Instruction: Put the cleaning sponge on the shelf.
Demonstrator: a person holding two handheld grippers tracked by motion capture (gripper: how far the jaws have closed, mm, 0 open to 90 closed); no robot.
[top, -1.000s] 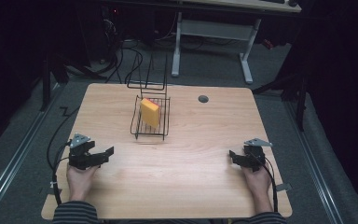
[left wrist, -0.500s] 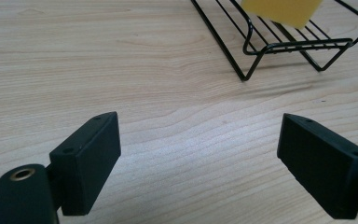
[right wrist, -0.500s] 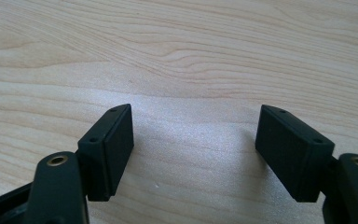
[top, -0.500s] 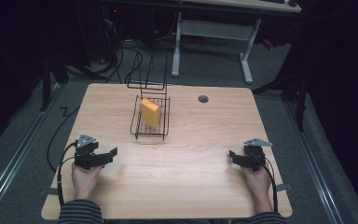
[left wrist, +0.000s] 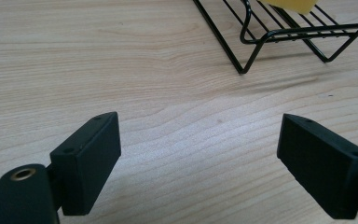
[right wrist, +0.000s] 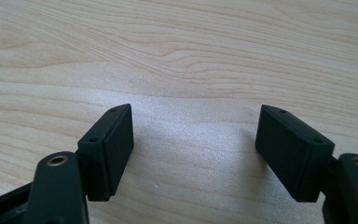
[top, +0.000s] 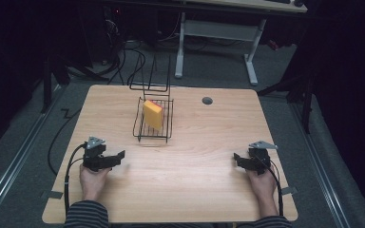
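Near the table's [top: 190, 190] front edge, the left tool [top: 116, 156] sits by the front-left corner and the right tool [top: 237, 157] by the front-right corner, each in a hand, each with jaws spread apart and nothing between them, only bare wood beneath. Farther back, near the middle of the far edge, a black wire rack [top: 153, 128] stands on the table with a yellow sponge [top: 153, 114] leaning upright inside it, well apart from both tools. Beyond it to the right, a small grey round cap [top: 207, 100] sits in the tabletop close to the far edge.

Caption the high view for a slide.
Yellow sponge upright in black wire rack; open left gripper nearest it.
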